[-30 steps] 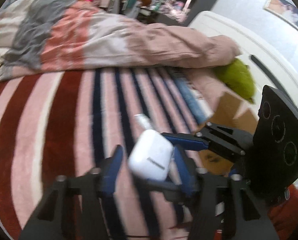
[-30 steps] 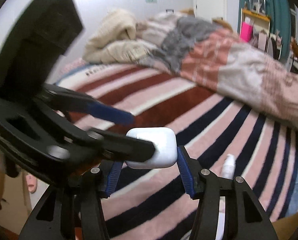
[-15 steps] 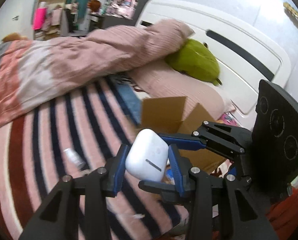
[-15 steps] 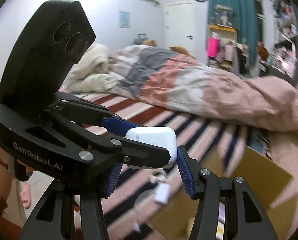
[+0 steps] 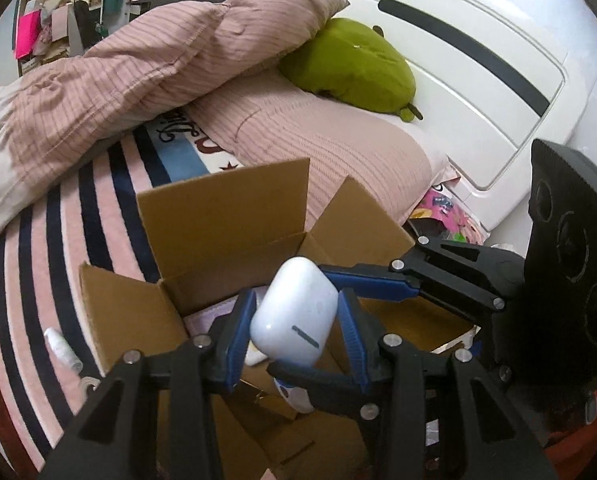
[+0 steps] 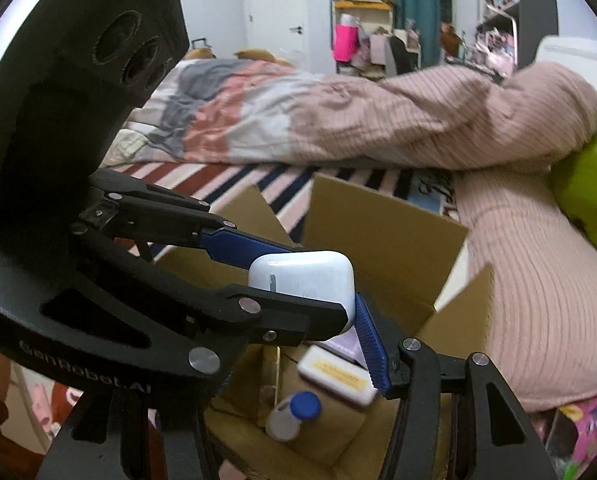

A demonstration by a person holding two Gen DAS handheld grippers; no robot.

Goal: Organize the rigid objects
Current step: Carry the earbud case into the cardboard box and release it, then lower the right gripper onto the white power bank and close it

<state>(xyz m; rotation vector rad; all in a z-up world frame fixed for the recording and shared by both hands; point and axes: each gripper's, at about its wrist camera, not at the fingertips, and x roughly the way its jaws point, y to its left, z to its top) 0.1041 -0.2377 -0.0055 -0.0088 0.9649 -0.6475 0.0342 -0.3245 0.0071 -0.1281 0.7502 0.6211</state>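
With both claws, left and right, clamped on the white case above the open box, lower it straight in, releasing together toward 6 o'clock.

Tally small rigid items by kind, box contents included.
Bottles: 2 (blue-capped bottle in box, white bottle on bedspread)
Earbud case: 1
Flat yellow-labelled case: 1
Total: 4 that can be made out
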